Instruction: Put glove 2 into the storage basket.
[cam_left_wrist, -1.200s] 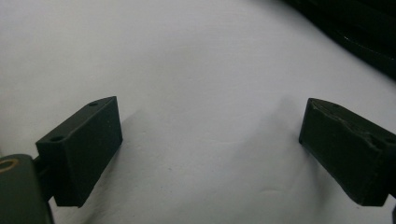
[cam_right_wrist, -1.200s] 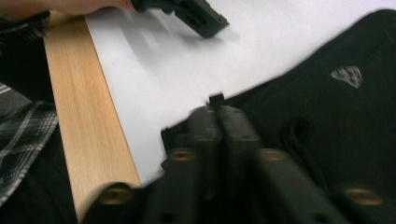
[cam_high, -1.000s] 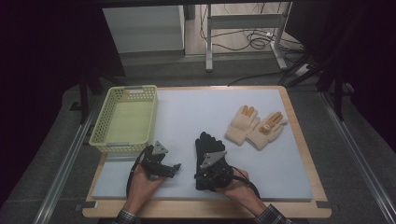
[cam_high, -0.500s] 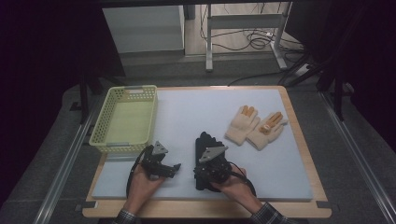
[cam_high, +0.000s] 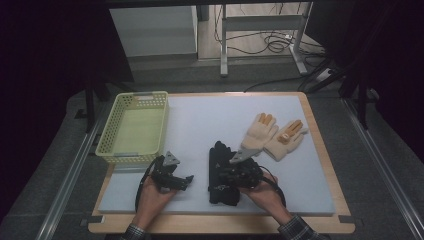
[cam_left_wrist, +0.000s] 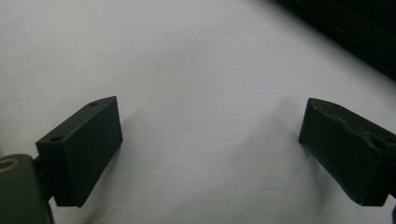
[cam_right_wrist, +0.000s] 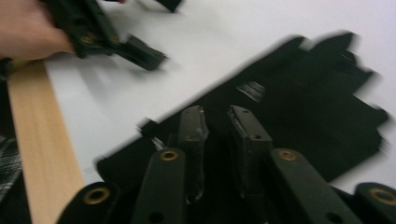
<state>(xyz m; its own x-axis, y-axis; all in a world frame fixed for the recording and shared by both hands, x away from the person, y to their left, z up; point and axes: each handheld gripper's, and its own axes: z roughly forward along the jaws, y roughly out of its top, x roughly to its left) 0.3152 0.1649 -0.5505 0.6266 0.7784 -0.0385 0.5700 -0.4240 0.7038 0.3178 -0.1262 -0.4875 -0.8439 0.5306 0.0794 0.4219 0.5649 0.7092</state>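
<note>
- The right tongs (cam_right_wrist: 215, 135), jaws near together and just opening slightly, sit over the flat black fabric glove (cam_high: 220, 167) near the counter's (cam_high: 200, 120) front edge; no fabric visibly pinched.
- The left tongs (cam_left_wrist: 210, 140) gape apart over bare white counter.

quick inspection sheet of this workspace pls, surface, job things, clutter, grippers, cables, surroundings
surface: pale foam mat on a wood-edged table, bare in the middle
job's things: black fabric gloves lying flat near the front edge
clutter: pale yellow plastic basket at the left, empty; pair of cream knit gloves at the right
grippers: left gripper open over bare mat; right gripper narrow, jaws just opening, over the black gloves
cables: loose coil on the floor behind the table
surroundings: dark, metal frame legs behind
</note>
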